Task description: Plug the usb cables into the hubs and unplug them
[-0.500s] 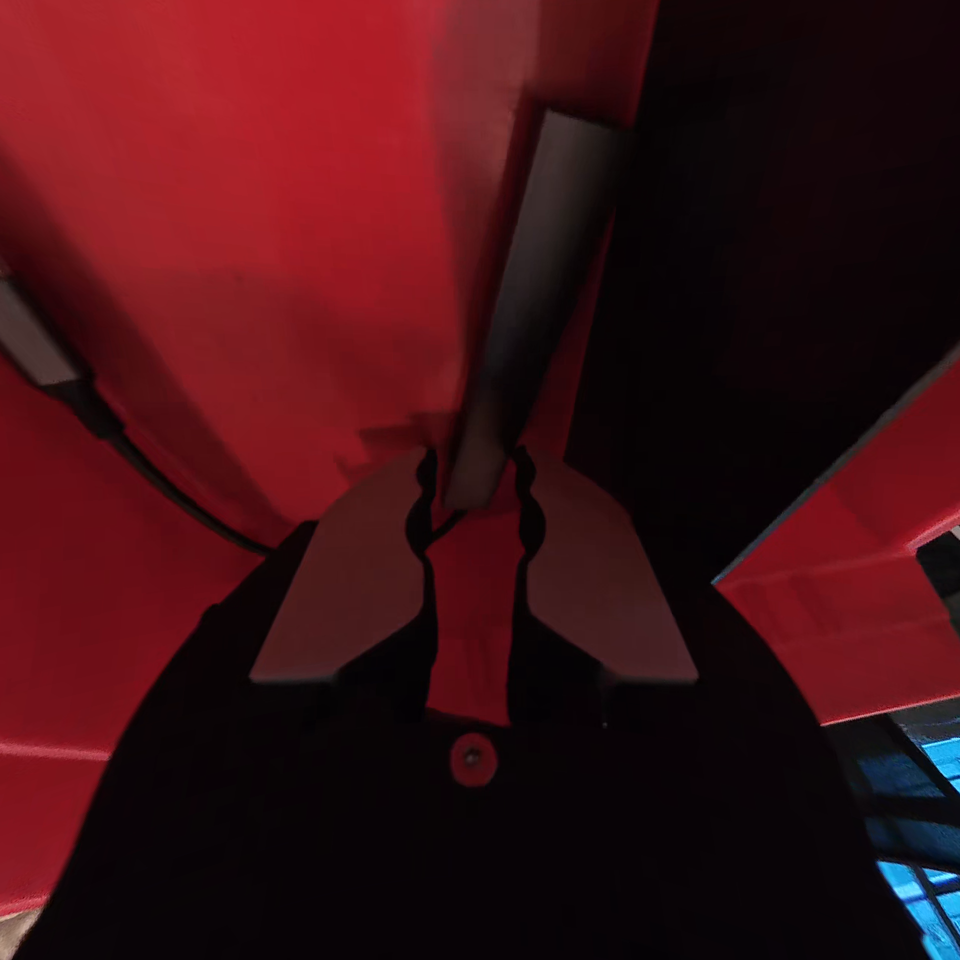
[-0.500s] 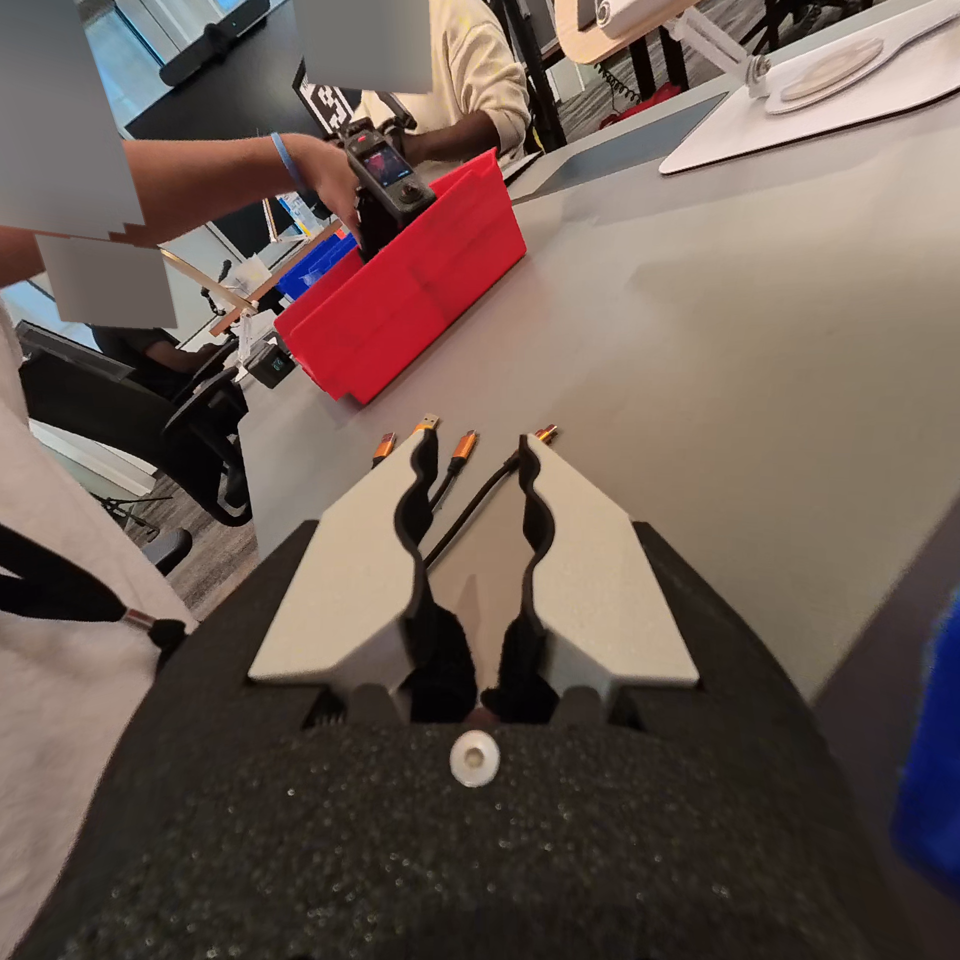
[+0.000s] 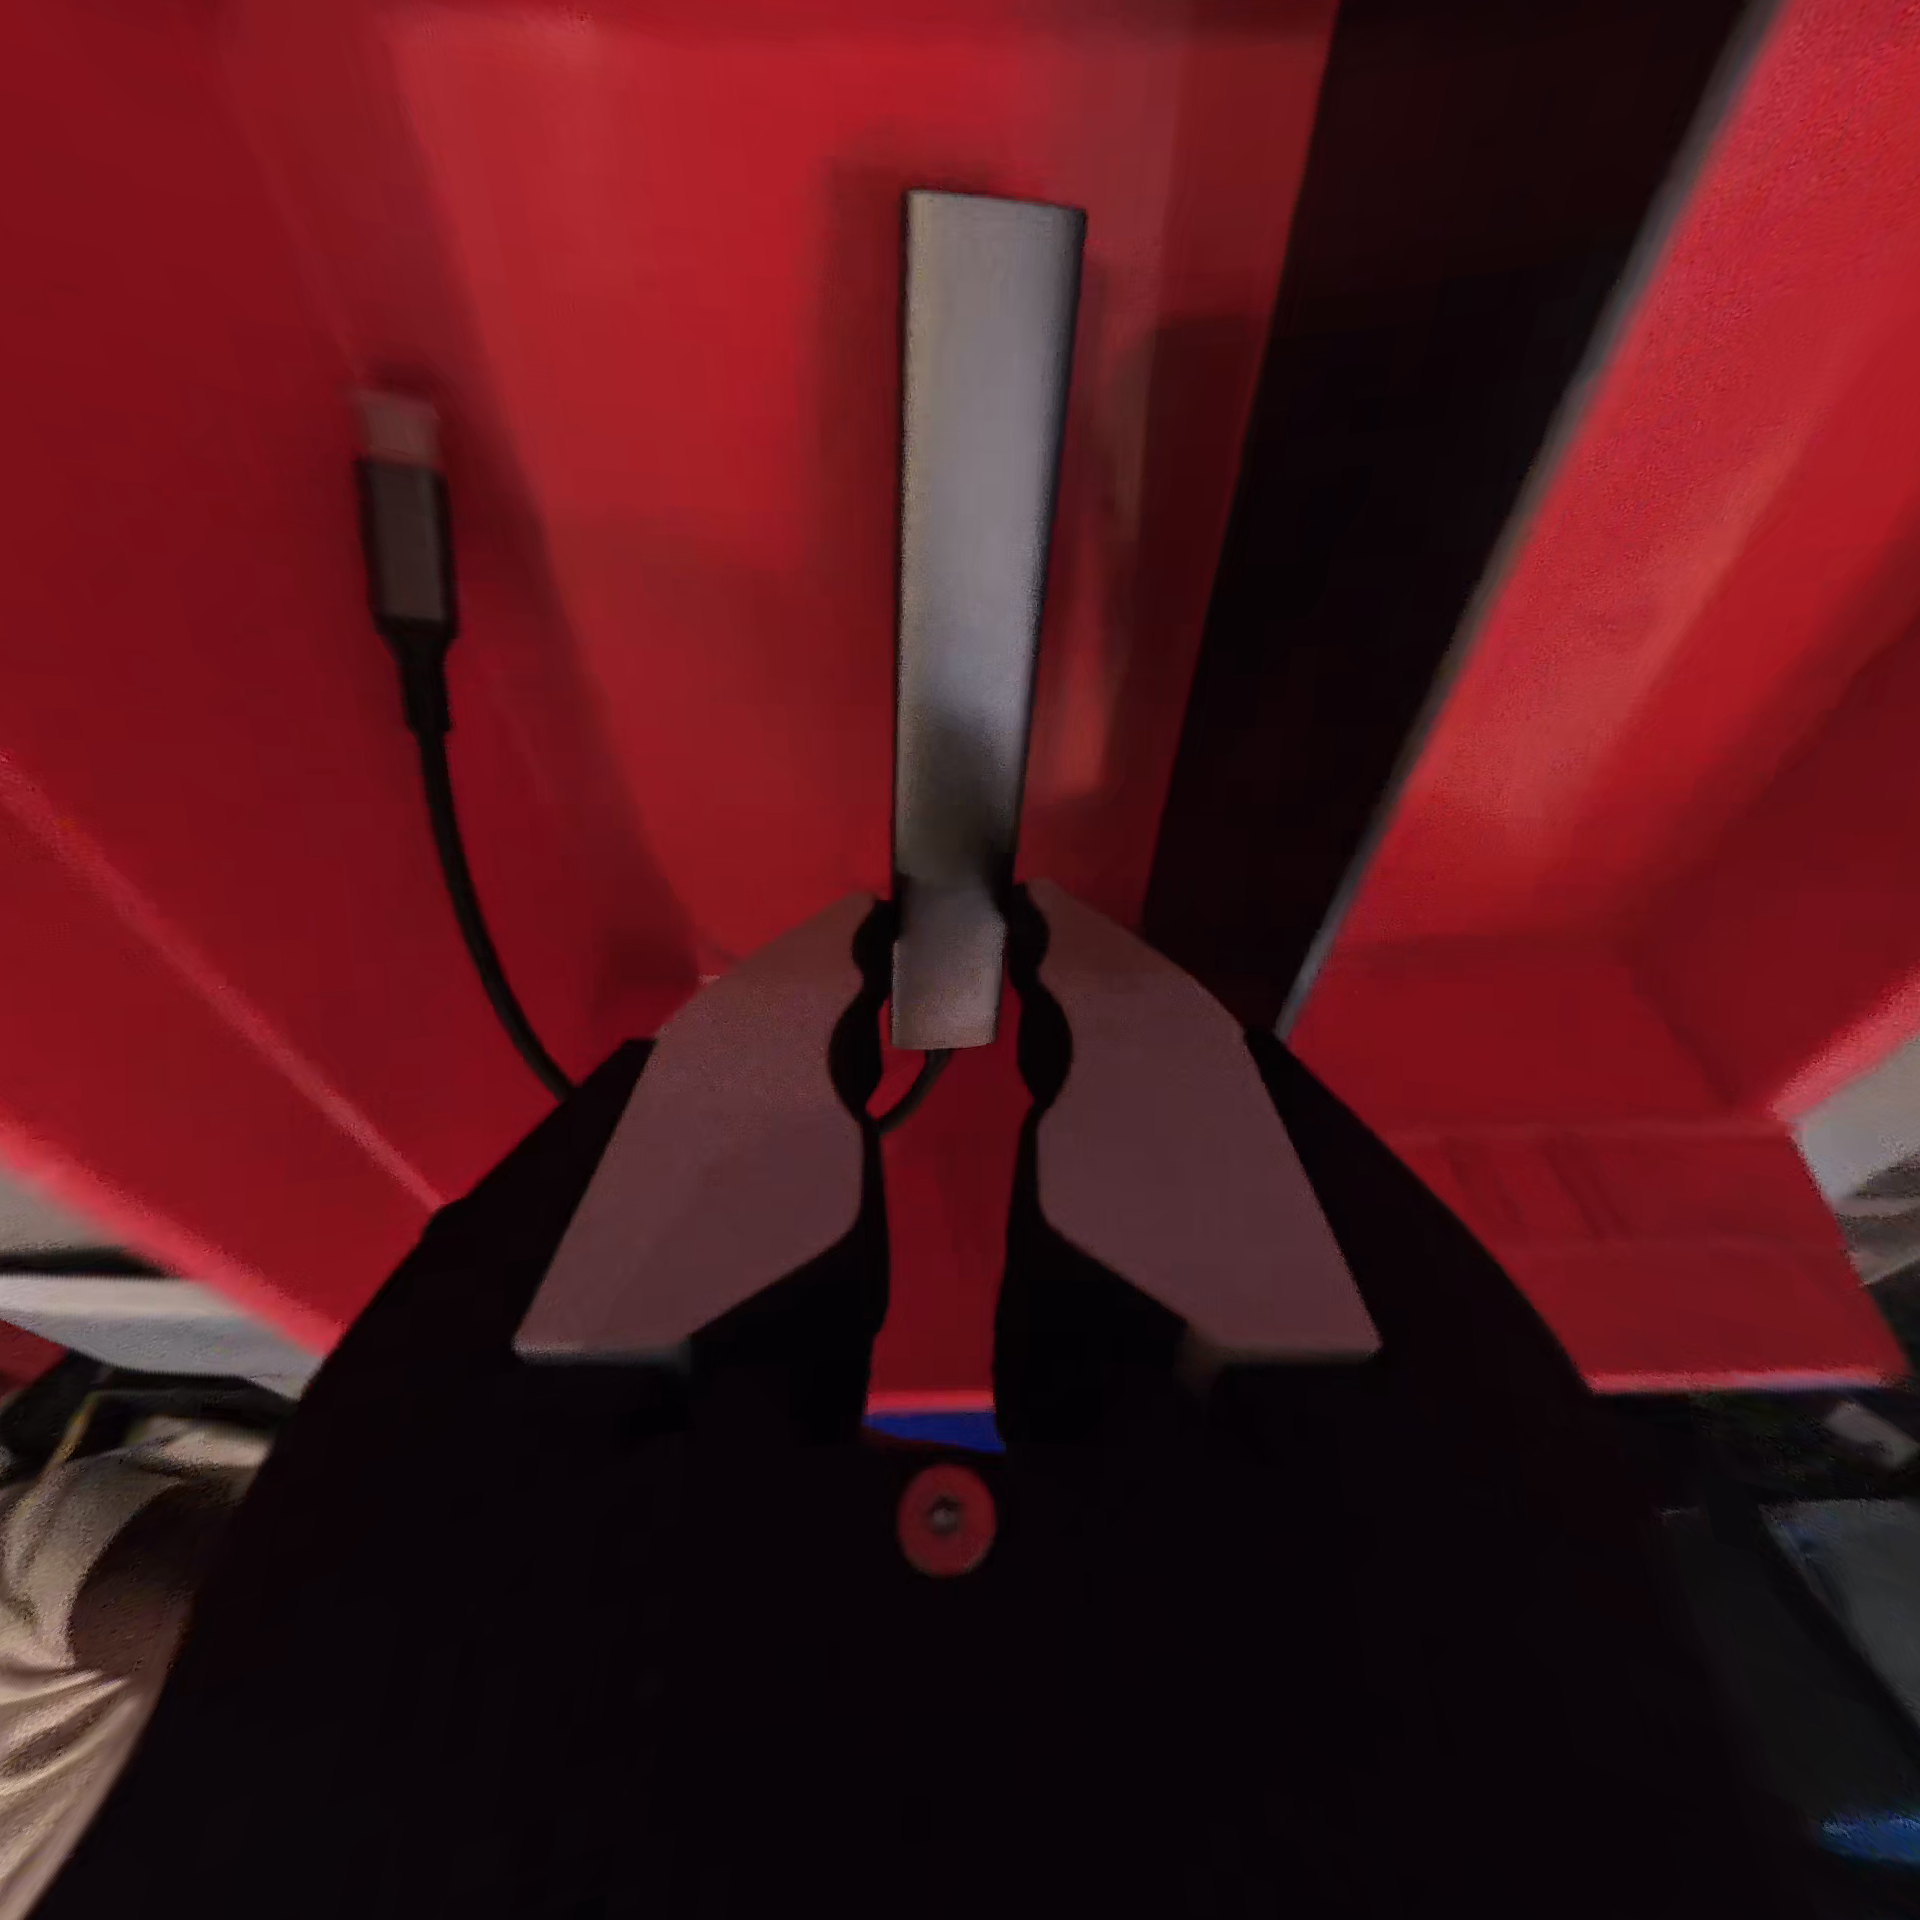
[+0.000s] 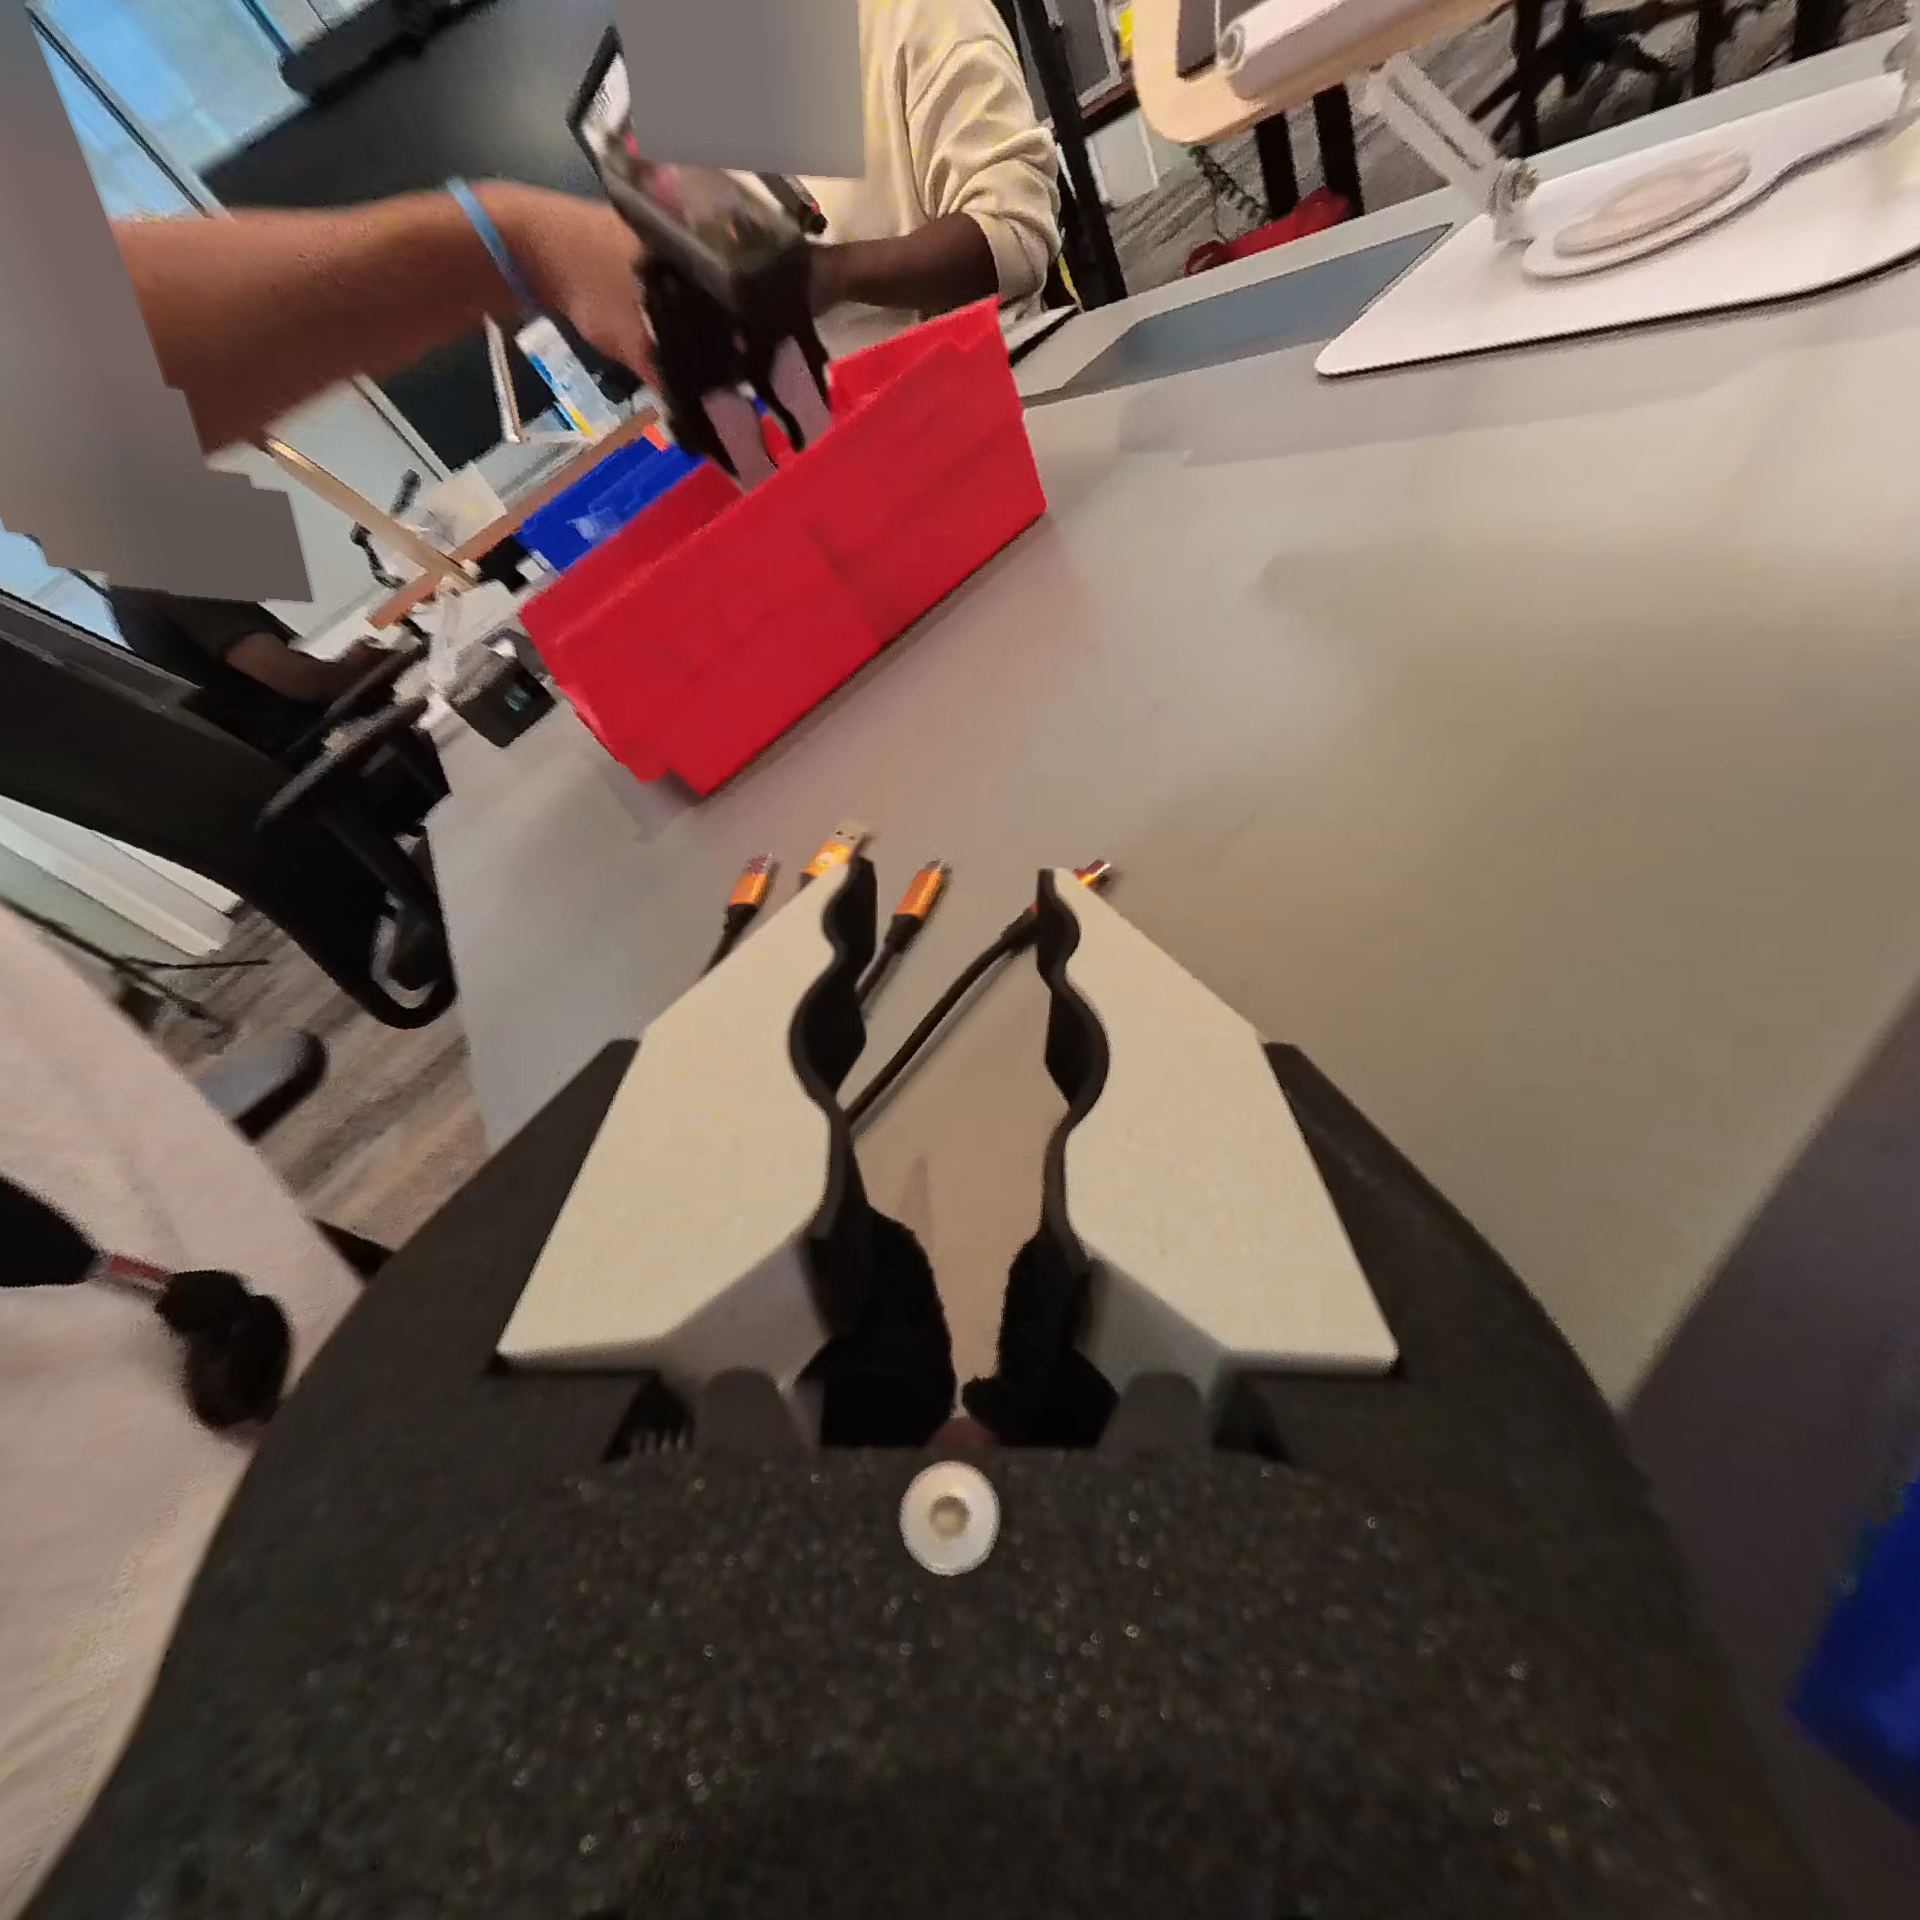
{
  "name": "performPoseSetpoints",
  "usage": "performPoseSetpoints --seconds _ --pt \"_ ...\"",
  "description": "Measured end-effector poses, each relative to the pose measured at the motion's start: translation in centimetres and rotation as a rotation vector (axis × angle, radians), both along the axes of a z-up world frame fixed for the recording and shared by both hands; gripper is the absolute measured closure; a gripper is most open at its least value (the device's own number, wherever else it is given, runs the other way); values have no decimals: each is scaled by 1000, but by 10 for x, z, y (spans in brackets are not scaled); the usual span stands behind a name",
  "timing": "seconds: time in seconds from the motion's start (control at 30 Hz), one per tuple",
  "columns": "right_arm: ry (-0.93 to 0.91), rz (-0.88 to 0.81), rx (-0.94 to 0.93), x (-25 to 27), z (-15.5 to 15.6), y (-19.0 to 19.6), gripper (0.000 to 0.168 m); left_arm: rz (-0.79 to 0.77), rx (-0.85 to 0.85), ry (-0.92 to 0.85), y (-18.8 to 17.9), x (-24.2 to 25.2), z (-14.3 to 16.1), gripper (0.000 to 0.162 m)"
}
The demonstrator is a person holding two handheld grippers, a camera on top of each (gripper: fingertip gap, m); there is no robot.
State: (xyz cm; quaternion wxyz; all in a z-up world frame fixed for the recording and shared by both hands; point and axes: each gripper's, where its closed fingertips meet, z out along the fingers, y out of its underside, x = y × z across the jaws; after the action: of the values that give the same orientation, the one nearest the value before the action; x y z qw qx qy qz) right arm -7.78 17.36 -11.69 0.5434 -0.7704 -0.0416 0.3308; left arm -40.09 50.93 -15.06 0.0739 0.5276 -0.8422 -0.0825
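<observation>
Honestly, nothing here is readable. In the right wrist view, the closest thing to a sign is a black-and-white patterned card (image 4: pixel 605 109) on top of the left gripper (image 4: pixel 774 436), and it's just a smear, partly cut off by the blur patch. Behind the red bin (image 4: pixel 790 603) there's a white and blue pack (image 4: pixel 551 376) with some print on it, but it's way too small and fuzzy to make out. The left wrist view has no lettering or numbers I can pick out at all.
</observation>
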Motion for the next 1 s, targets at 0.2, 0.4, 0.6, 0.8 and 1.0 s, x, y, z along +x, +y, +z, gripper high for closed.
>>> performPoseSetpoints --seconds 0.2,0.4,0.6,0.8,1.0 --pt "-421 62 137 -32 5 32 135 198 -172 -35 -18 6 85 141" --pt "-836 57 466 -99 72 81 123 219 -263 -27 -71 42 155 141" --pt "-1112 -77 684 -131 121 95 117 76 -288 31 -156 91 166 141" --pt "-1253 -53 676 -133 103 85 136 -48 -388 6 -239 146 151 141" --pt "-1147 -63 601 -97 85 58 160 -69 -331 -195 -271 186 141 141"
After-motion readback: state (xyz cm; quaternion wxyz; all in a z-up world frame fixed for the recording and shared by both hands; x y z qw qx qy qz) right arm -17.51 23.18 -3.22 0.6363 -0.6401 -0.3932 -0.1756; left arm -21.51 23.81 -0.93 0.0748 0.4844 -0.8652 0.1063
